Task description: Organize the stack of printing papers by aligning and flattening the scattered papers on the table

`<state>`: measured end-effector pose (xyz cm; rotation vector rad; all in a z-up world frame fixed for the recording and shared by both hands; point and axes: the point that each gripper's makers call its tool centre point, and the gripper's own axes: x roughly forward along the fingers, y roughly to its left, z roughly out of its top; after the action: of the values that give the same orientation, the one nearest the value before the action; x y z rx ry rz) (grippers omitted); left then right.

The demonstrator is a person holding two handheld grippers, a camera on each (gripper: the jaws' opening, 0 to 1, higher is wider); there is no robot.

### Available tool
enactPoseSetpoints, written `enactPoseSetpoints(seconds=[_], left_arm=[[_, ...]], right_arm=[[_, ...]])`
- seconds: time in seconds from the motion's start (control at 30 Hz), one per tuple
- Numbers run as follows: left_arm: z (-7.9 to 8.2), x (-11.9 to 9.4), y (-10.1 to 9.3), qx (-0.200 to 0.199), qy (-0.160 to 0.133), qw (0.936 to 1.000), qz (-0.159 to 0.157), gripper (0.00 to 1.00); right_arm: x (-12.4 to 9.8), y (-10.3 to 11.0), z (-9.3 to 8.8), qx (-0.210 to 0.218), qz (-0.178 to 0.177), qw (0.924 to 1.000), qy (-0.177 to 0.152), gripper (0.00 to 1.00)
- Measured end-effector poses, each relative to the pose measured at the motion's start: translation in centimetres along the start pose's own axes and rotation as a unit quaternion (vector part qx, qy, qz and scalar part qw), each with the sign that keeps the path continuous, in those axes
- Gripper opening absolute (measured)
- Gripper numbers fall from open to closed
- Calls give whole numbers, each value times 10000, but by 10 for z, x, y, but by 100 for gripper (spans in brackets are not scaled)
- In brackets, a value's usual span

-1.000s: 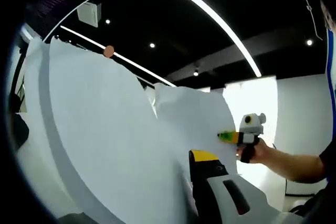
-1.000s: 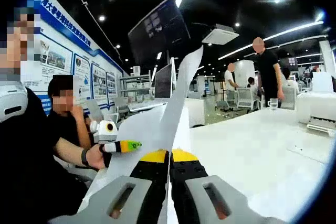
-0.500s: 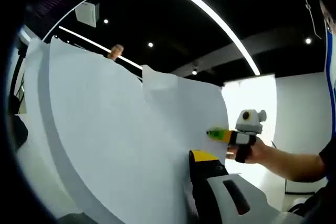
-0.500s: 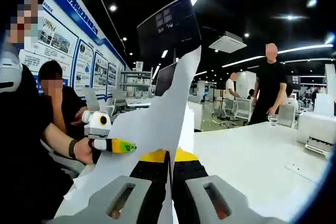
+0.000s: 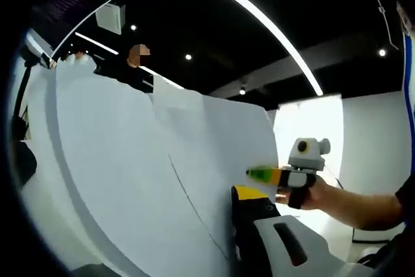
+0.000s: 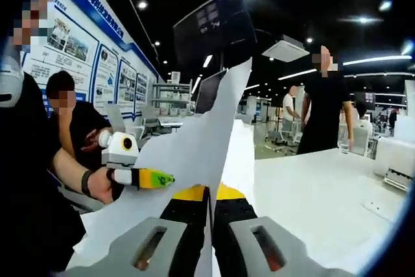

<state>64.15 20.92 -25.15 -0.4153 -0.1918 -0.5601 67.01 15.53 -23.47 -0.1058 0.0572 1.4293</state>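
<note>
Your right gripper (image 6: 209, 194) stays clamped on the papers' (image 6: 194, 154) edge, lifted clear of the table (image 6: 311, 192). Your left gripper (image 6: 165, 178) has crept along the sheets (image 5: 142, 173); I cannot tell its jaw state. The sheets now fan less, so alignment looks underway, not finished.

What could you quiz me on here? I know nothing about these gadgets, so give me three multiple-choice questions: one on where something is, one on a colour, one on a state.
1. Where are the papers?
A. Flat on the table
B. Held up in the air
C. On the floor

2. What colour are the tips of the right gripper?
A. Yellow
B. Red
C. Blue

3. How do the right gripper's jaws stand?
A. Wide open
B. Shut on the papers
C. Shut on nothing

Answers:
1. B: the sheets stand above the white table.
2. A: both tips are yellow.
3. B: the paper edge runs between the closed jaws.
</note>
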Motion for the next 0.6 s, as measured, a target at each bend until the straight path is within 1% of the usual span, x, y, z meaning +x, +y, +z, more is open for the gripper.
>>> enactPoseSetpoints(seconds=[0.17,0.23,0.3,0.43,0.5,0.6], left_arm=[[0,-1,0,58,-12,10000,7,12],[0,-1,0,95,-1,10000,2,10],[0,-1,0,132,3,9999,7,8],[0,-1,0,122,-7,9999,9,8],[0,-1,0,124,-14,9999,13,8],[1,-1,0,121,-20,9999,20,8]], right_arm=[[0,-2,0,189,-33,9998,-51,0],[0,-2,0,200,-48,9998,-34,4],[-1,-3,1,176,-108,9998,-7,10],[-5,-6,4,325,-129,9994,-58,12],[-7,-9,5,387,-186,9990,-77,14],[-11,-13,6,411,-248,9988,-74,15]])
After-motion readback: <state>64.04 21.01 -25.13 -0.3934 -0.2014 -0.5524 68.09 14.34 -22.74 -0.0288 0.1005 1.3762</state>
